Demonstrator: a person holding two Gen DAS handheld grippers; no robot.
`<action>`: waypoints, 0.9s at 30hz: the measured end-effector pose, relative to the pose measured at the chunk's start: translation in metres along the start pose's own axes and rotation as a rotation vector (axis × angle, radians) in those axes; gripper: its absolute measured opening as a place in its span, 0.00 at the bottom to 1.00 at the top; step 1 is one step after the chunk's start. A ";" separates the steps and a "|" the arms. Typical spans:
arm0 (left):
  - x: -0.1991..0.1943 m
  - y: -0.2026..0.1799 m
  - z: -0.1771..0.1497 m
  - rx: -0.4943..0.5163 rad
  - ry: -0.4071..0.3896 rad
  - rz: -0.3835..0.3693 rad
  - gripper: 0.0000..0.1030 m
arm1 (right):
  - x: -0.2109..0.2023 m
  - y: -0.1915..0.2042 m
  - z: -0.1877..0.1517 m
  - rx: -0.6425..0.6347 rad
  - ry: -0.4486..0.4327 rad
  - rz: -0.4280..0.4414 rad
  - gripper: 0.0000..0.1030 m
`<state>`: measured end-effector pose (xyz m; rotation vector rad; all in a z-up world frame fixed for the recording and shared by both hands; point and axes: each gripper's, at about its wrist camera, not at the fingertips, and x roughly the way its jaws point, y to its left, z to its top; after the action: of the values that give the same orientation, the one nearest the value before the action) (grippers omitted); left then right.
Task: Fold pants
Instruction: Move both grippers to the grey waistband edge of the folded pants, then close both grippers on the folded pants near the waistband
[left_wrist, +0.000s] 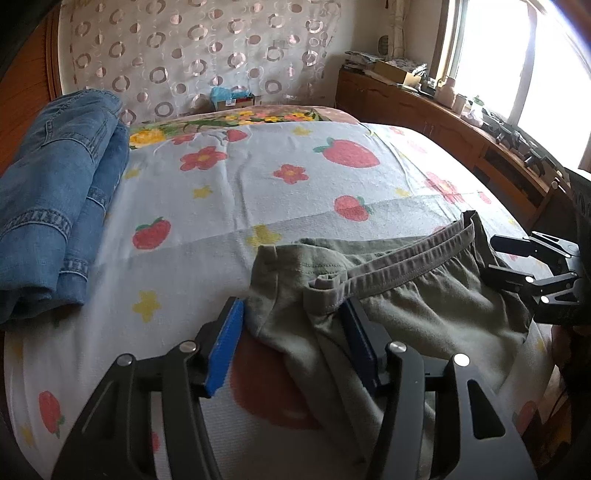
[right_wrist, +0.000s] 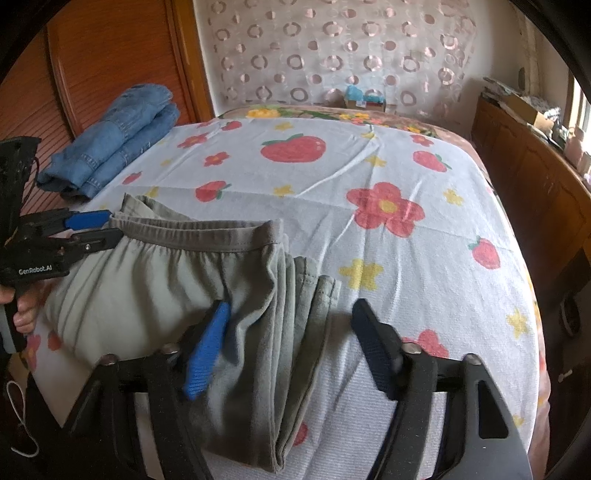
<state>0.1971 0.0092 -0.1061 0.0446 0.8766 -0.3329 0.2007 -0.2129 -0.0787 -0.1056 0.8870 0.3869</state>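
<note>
Bed (left_wrist: 258, 184) with strawberry/flower sheet (right_wrist: 369, 177) fills both views; its near edge is cut off behind the gripper bodies. Folded jeans (left_wrist: 55, 192) sit at the far left of the sheet, well apart from the work area, left end cropped in the left wrist view. Olive pants (right_wrist: 155, 288) lie bunched near the front edge, waistband (left_wrist: 406, 258) facing away from the cameras, leg layers stacked along the right side; lower part of the stack runs out of frame under the right gripper. Left gripper (left_wrist: 291, 332): fingers spread, blue pad (left_wrist: 225, 347) on the sheet just beside the pants' left edge, other finger resting on the fabric by the waistband; not pinching. Right gripper (right_wrist: 288, 347): fingers spread wide, blue pad (right_wrist: 207, 350) pressing on the pants, dark finger (right_wrist: 373, 343) over bare sheet, folded leg edges between them; contact of the dark finger with the sheet hard to tell.
</note>
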 end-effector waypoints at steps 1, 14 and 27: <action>0.000 0.000 0.000 -0.001 0.000 -0.001 0.54 | 0.000 0.001 0.000 -0.004 0.004 0.002 0.57; -0.001 0.002 0.000 -0.004 0.003 -0.027 0.55 | 0.000 0.007 0.001 0.004 -0.011 0.059 0.13; -0.014 0.003 -0.005 -0.056 -0.023 -0.115 0.17 | -0.004 0.009 -0.002 0.020 -0.022 0.079 0.08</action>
<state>0.1861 0.0169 -0.0989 -0.0618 0.8674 -0.4150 0.1934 -0.2058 -0.0762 -0.0479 0.8752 0.4521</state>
